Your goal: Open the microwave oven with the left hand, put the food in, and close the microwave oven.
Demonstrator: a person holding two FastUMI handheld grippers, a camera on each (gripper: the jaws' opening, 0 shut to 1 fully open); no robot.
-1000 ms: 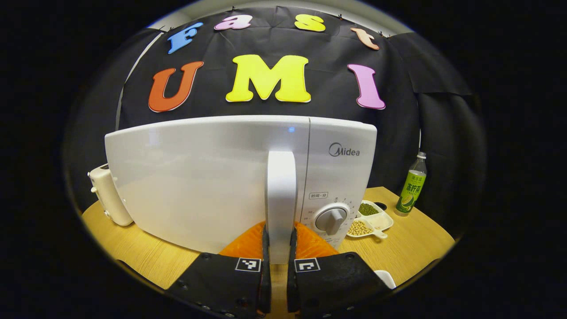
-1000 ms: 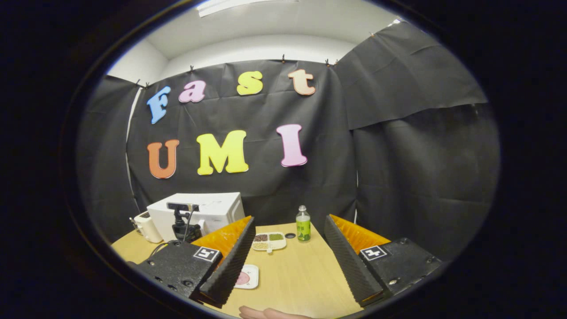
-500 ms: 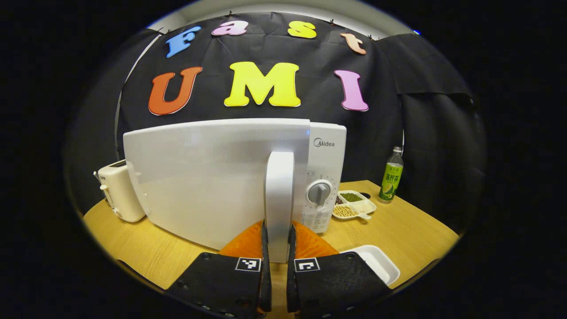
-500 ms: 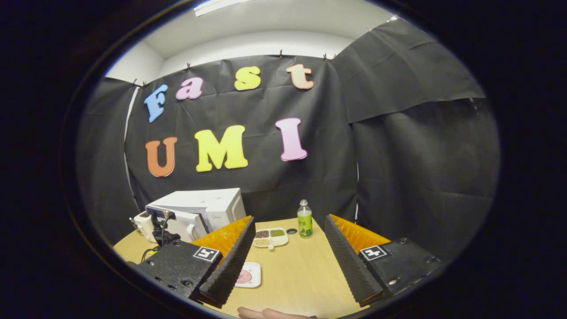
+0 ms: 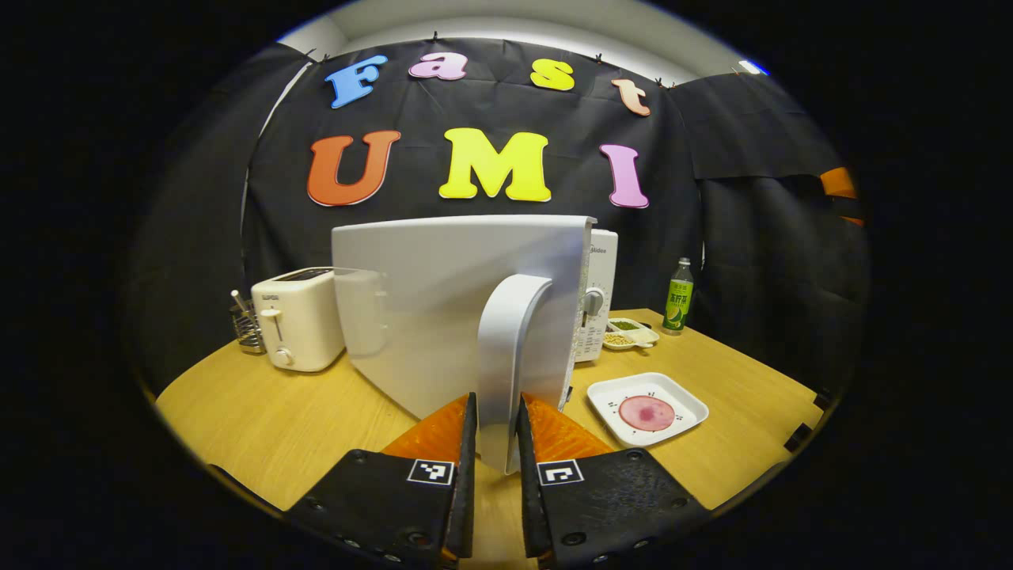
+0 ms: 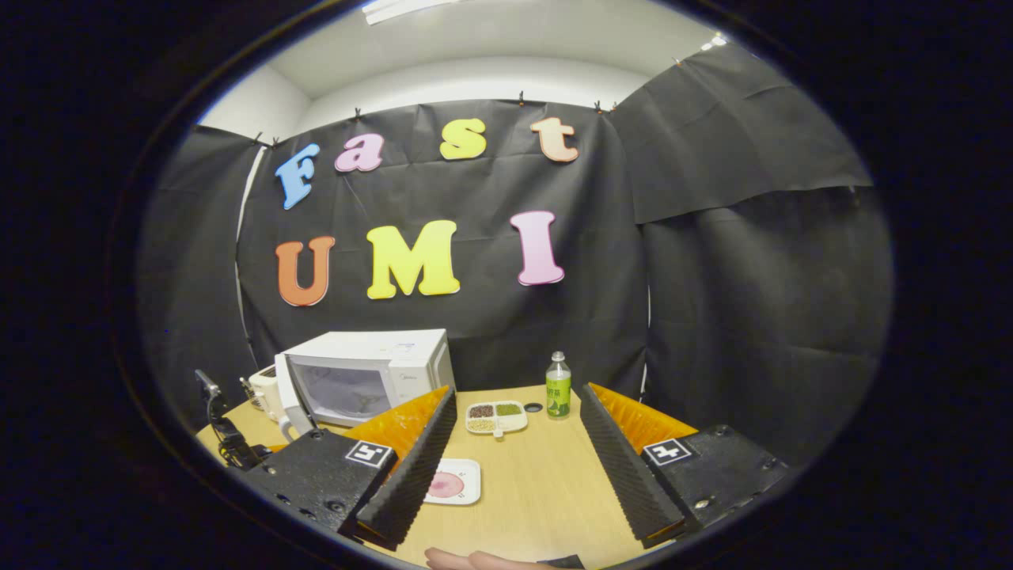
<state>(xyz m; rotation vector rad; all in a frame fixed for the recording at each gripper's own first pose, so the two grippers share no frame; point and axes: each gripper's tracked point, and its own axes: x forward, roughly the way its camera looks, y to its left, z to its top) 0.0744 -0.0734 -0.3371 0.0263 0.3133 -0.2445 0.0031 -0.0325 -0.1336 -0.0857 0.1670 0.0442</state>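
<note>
Left gripper [image 5: 491,443]: I see both fingers clamped on the door handle [image 5: 510,356], one on each side of its lower end.
Right gripper [image 6: 510,455]: I read its fingers as spread wide apart with nothing between them, held above the near part of the table [image 6: 546,491].
Microwave [image 6: 372,372]: it sits at the back left of the table; in the right gripper view the door [image 5: 451,309] stands swung out from the body, hinged on the left.
Door edge: in the left gripper view the free edge of the door sits just in front of the control panel [image 5: 595,293], with the dial partly covered by it.
Food: a pink round slice lies on a white square plate [image 5: 647,408], on the table to the right of the door and apart from it.
Toaster [image 5: 299,317]: it stands just beside the hinge side of the microwave.
Open room: I see bare tabletop in front of the plate and between the plate and the bottle [image 6: 558,386].
Divided dish [image 6: 496,416]: it sits behind the plate, near the bottle.
</note>
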